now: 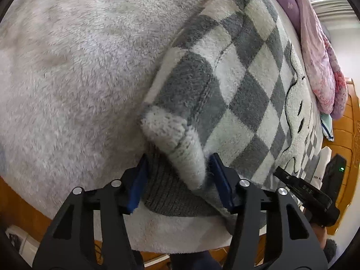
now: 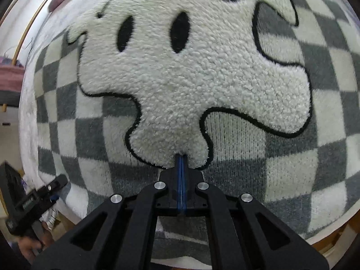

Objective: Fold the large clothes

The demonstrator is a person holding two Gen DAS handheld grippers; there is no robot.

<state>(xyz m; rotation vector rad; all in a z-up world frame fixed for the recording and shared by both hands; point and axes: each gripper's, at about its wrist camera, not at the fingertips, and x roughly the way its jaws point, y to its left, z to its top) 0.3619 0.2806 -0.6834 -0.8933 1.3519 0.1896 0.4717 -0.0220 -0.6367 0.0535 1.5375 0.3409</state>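
Observation:
A grey-and-white checkered sweater (image 1: pixel 243 85) lies on a white fleece bed cover (image 1: pixel 78 72). It has a fluffy white ghost patch (image 2: pixel 191 85) with two black eyes. My left gripper (image 1: pixel 180 180) is open, its blue pads on either side of a folded fuzzy corner (image 1: pixel 180 148) of the sweater near its dark ribbed hem (image 1: pixel 171 198). My right gripper (image 2: pixel 181 157) is shut, its tips against the lower edge of the ghost patch; no fabric shows between the pads. It also shows in the left wrist view (image 1: pixel 301 191).
Pink and purple bedding (image 1: pixel 319 67) is piled at the far right. A wooden bed frame (image 1: pixel 346 148) runs along the bed's edge. The other gripper's body (image 2: pixel 31 204) shows at the lower left of the right wrist view.

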